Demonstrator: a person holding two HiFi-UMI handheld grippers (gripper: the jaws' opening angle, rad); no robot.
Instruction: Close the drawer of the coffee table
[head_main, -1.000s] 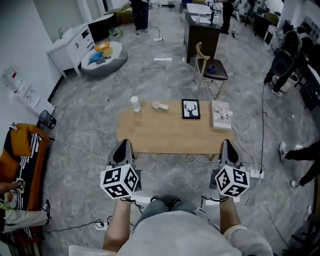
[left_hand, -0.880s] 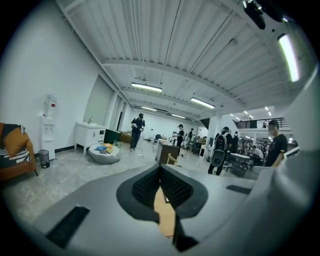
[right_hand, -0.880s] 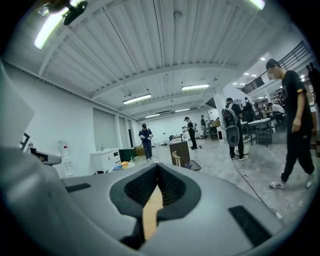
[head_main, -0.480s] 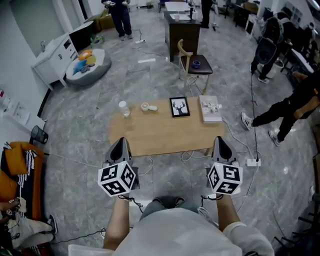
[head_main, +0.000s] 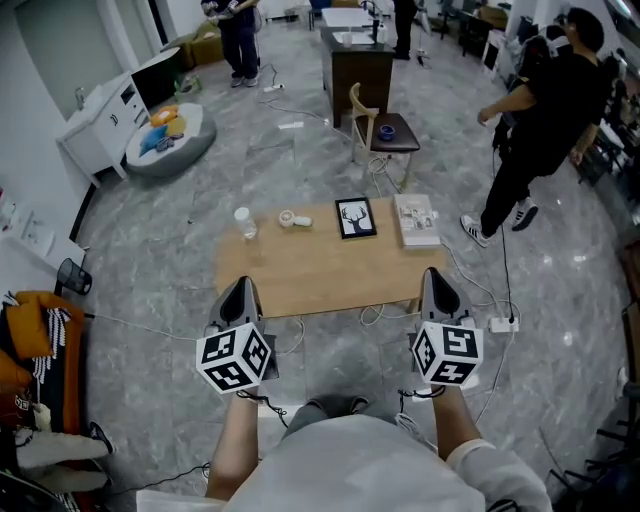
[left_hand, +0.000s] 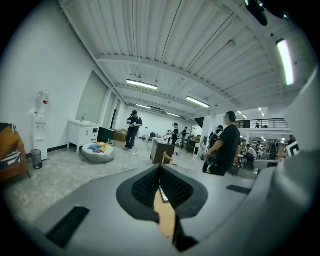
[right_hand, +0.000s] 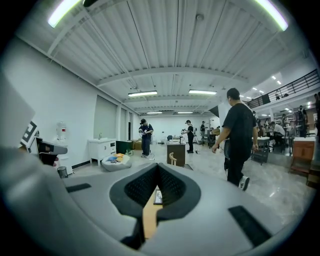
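Note:
The wooden coffee table (head_main: 320, 270) stands on the grey floor ahead of me; I see only its top, and no drawer front shows. Both grippers hover side by side just short of its near edge, touching nothing. My left gripper (head_main: 241, 284) is shut and empty near the left corner. The right gripper (head_main: 432, 272) is shut and empty near the right corner. In the left gripper view the closed left gripper (left_hand: 160, 172) leaves a slit showing the table (left_hand: 165, 215). The right gripper (right_hand: 158, 172) in its own view frames the table (right_hand: 149, 212) the same way.
On the tabletop stand a glass (head_main: 243, 222), a small white object (head_main: 290, 219), a framed deer picture (head_main: 356, 217) and a book (head_main: 417, 220). A power strip (head_main: 498, 325) and cables lie on the floor. A person in black (head_main: 535, 130) walks at right; a chair (head_main: 385, 130) stands behind.
The person in black has walked from the far right edge to a spot near the table's right end. Both grippers keep their places before the table, still shut.

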